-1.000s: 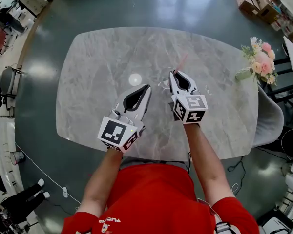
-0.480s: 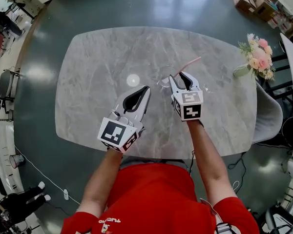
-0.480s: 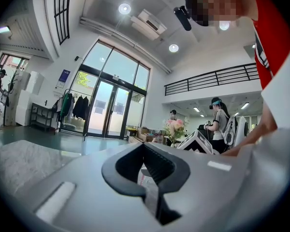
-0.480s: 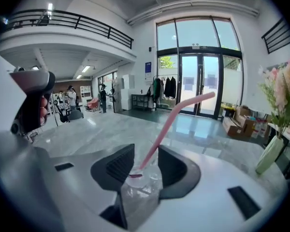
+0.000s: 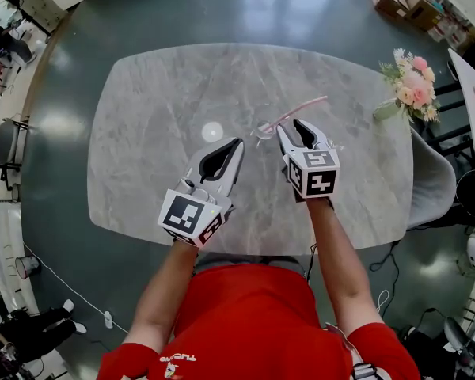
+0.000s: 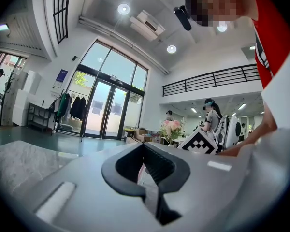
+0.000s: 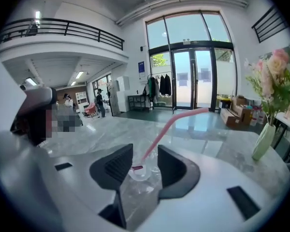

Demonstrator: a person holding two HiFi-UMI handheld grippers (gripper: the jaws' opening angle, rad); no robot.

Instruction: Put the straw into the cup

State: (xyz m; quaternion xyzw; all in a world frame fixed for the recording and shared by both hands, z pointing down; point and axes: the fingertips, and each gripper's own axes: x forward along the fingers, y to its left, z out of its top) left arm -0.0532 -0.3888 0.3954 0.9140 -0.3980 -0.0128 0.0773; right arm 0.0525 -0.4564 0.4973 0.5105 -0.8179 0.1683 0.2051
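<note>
A small clear cup [image 5: 265, 131] stands on the grey marble table [image 5: 158, 93] with a pink straw [image 5: 297, 111] in it, leaning to the right over the rim. My right gripper [image 5: 299, 123] sits just right of and behind the cup. Its jaws have just been opening and stand open. In the right gripper view the cup [image 7: 141, 170] and straw [image 7: 169, 124] lie past the right gripper [image 7: 144, 153], with the pads off both. My left gripper [image 5: 236, 142] hovers to the cup's left, tips together, holding nothing.
A vase of pink flowers [image 5: 412, 85] stands at the table's right edge, also seen as the vase [image 7: 263, 141] in the right gripper view. A grey chair [image 5: 431, 188] is beside that edge. A bright round light spot [image 5: 213, 131] shows near the left gripper.
The right jaws opened and let go of the straw, which tipped from near upright to leaning right in the cup. The right gripper drew back slightly. The left gripper stayed put.
</note>
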